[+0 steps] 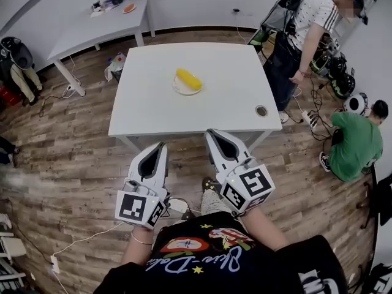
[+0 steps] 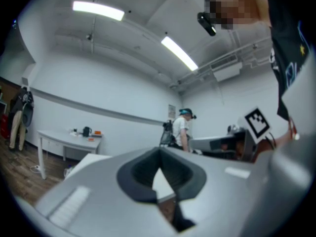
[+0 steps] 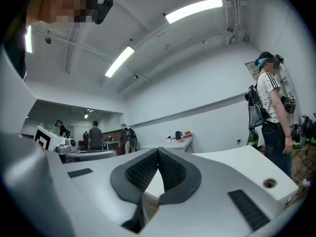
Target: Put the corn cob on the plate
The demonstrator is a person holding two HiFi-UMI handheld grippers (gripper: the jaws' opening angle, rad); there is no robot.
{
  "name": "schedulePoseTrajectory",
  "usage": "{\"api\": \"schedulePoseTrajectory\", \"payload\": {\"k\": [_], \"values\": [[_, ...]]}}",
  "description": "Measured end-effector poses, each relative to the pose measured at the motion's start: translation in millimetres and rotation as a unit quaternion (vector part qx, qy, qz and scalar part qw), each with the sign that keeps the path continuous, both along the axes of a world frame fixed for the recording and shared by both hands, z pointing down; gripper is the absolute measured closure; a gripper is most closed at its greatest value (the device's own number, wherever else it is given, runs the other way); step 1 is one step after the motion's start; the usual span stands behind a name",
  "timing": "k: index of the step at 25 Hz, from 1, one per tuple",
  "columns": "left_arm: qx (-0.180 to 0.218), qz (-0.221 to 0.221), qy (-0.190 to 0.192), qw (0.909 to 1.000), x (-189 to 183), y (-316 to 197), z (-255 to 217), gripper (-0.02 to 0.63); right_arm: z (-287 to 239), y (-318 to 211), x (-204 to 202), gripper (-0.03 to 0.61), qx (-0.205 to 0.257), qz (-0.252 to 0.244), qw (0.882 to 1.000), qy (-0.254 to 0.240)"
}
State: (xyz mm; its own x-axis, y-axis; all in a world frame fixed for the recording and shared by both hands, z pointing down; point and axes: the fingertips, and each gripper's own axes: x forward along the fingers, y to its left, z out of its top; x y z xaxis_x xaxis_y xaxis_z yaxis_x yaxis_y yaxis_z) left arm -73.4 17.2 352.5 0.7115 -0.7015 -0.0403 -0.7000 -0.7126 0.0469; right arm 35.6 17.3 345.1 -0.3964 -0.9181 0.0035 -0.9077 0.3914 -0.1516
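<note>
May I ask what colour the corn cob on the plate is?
The corn cob is yellow, clearest in the head view.

We find open tabletop (image 1: 147, 109) all round the plate (image 1: 178, 91); a person (image 1: 306, 29) stands by its right edge.

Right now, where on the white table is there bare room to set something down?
The white table is mostly bare: its left half up to the plate, the near strip before the plate, and the right side, save a small round hole near the front corner. Only the middle, under plate and corn cob, is taken.
</note>
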Motion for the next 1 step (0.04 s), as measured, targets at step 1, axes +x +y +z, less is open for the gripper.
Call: {"api": "schedulePoseTrajectory", "payload": {"k": [1], "values": [[-0.005,-0.001,-0.002,1.0,-3.0,3.3,3.0,0.617,1.4,3.1,-3.7,0.563,-0.003,-0.001,1.0,0.0]]}}
